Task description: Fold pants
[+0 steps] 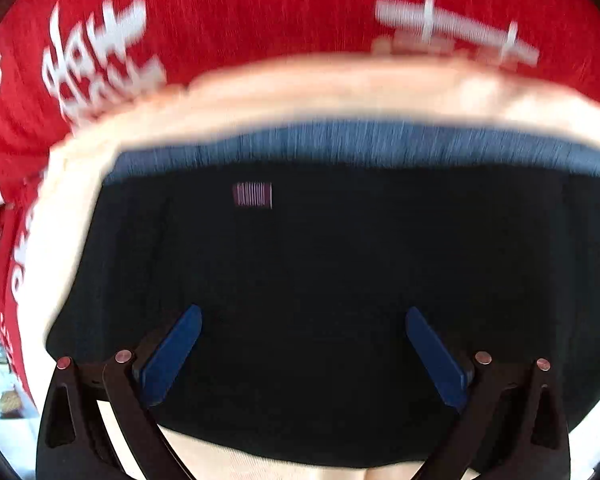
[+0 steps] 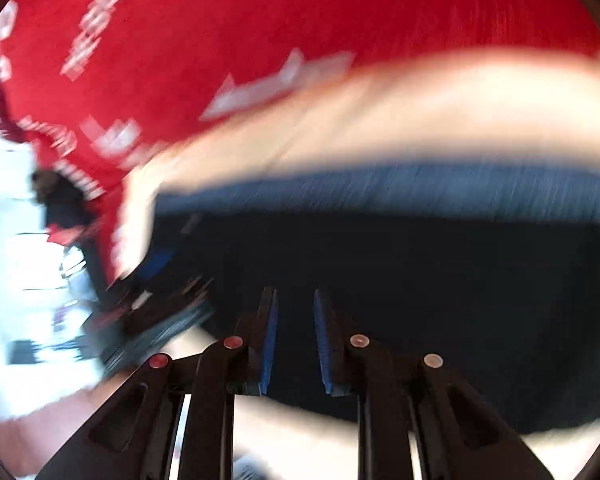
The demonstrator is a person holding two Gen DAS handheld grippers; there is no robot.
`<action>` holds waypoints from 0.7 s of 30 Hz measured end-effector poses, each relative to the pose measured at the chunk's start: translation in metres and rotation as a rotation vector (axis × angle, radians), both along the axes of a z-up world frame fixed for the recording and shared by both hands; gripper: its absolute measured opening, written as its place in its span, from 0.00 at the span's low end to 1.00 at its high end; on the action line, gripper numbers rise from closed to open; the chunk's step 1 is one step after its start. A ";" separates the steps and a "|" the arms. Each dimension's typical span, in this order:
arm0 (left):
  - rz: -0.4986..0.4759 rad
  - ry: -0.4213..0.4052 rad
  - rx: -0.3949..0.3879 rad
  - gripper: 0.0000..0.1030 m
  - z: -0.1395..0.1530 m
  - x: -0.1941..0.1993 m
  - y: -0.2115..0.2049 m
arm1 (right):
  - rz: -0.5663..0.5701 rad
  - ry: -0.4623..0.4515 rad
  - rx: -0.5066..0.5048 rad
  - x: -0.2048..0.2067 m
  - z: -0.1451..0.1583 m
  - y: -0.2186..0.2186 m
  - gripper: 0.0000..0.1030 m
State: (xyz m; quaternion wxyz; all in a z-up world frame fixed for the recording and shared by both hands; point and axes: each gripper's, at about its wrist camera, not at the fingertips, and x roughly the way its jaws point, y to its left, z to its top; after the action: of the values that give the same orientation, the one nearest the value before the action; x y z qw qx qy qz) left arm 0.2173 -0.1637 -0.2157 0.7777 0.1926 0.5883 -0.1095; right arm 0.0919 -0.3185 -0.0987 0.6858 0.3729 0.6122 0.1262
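Dark navy pants [image 1: 320, 280] lie flat on a cream cloth [image 1: 260, 100], with a blue band along their far edge and a small striped label [image 1: 253, 195]. My left gripper [image 1: 303, 316] is wide open just above the near part of the pants, holding nothing. In the blurred right wrist view the same pants [image 2: 440, 280] fill the lower middle. My right gripper [image 2: 295, 300] hovers over them with its blue pads a narrow gap apart; nothing shows between them.
A red cloth with white lettering [image 1: 220, 8] covers the surface beyond the cream cloth [image 2: 460, 112]. The left gripper's dark body [image 2: 156, 312] shows at the left of the right wrist view. A bright room lies past the table's left edge [image 2: 20, 280].
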 end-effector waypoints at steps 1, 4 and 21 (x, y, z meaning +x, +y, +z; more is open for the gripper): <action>-0.007 -0.027 -0.015 1.00 -0.001 0.000 0.003 | -0.014 0.028 0.055 -0.016 -0.006 0.011 0.20; -0.035 -0.034 -0.011 1.00 -0.002 -0.006 0.003 | -0.088 0.110 0.155 -0.051 -0.033 0.033 0.20; -0.052 -0.011 -0.045 1.00 0.009 -0.007 0.013 | -0.467 0.128 0.300 -0.060 -0.068 0.003 0.20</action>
State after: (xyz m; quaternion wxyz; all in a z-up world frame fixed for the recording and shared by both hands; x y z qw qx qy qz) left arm 0.2102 -0.1512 -0.2063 0.7820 0.1911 0.5760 -0.1419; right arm 0.0317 -0.3158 -0.1668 0.5934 0.6086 0.5260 0.0303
